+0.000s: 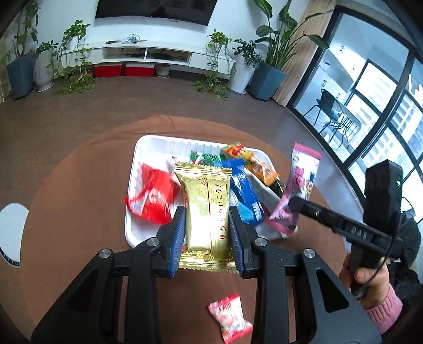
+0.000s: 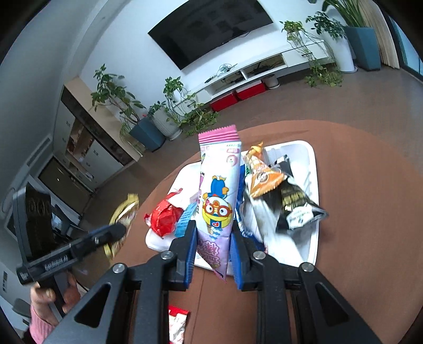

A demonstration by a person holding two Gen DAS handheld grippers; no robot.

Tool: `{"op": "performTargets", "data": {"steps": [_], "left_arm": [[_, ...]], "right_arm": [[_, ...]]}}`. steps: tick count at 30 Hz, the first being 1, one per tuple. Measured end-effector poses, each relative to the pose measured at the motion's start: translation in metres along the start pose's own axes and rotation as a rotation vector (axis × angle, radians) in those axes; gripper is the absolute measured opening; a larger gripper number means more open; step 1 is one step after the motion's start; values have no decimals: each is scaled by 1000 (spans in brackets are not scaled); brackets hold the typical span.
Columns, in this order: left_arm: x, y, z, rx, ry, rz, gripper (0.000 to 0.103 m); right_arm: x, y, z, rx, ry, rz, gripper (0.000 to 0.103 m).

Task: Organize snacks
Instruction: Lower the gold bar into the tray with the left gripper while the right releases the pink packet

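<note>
The gold snack packet [image 1: 206, 211] sat clenched between the blue pads of the left gripper [image 1: 207, 225], held above the near edge of the white tray [image 1: 148, 144], while the pink cartoon snack stick [image 2: 218, 195] stood upright, pinched in the same way by the right gripper [image 2: 213, 238] over the tray's near side. Inside the tray already lay a red wrapper [image 1: 152, 195], a blue packet [image 1: 244, 193], an orange packet [image 2: 261, 174] and a black-and-white pack [image 2: 296, 209], loosely heaped rather than lined up. One small red-and-white candy [image 1: 230, 317] remained on the brown tablecloth [image 1: 79, 185] near the table's front edge, outside the tray, so the sorting looked well under way but unfinished: two packets were in the air and one was left to gather. Beyond the round table stretched a brown floor, a white media console [image 1: 148, 53] under a wall television [image 1: 156, 10], potted plants [image 1: 267, 76] and tall windows on one side
</note>
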State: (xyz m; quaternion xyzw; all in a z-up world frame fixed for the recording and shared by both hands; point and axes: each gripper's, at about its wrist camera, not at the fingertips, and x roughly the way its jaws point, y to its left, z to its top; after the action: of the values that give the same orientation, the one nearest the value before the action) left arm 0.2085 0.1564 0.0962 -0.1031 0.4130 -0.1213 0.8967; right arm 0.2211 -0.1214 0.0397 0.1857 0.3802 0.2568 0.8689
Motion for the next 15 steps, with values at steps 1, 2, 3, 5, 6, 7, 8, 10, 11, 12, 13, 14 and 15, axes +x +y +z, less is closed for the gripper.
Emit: {"op": "performTargets", "data": {"steps": [1, 2, 3, 5, 6, 7, 8, 10, 11, 12, 13, 14, 15], "left_arm": [[5, 0, 6, 9, 7, 9, 29], [10, 1, 11, 15, 11, 16, 29], [15, 2, 16, 17, 16, 23, 29], [26, 4, 24, 18, 32, 28, 29], [30, 5, 27, 21, 40, 33, 29], [35, 6, 31, 26, 47, 43, 29], [40, 6, 33, 31, 53, 53, 29], [51, 7, 40, 34, 61, 63, 29], [57, 7, 42, 37, 67, 69, 29], [64, 6, 45, 39, 72, 78, 29], [69, 6, 46, 44, 81, 87, 29], [74, 5, 47, 47, 86, 93, 29], [78, 5, 49, 52, 92, 101, 29]], "right_arm": [[3, 0, 1, -4, 4, -6, 25], [5, -2, 3, -8, 5, -9, 25], [10, -3, 6, -13, 13, -14, 25], [15, -5, 9, -18, 17, -24, 25], [18, -6, 11, -22, 19, -29, 25], [21, -8, 13, -23, 19, -35, 25], [23, -9, 14, -25, 21, -39, 25], [28, -10, 17, -38, 23, -54, 25], [30, -10, 18, -43, 22, -60, 25], [31, -11, 18, -47, 21, -68, 25], [34, -12, 19, -48, 23, -71, 26], [35, -13, 19, -48, 24, -76, 26], [36, -14, 19, -49, 22, -82, 28]]}}
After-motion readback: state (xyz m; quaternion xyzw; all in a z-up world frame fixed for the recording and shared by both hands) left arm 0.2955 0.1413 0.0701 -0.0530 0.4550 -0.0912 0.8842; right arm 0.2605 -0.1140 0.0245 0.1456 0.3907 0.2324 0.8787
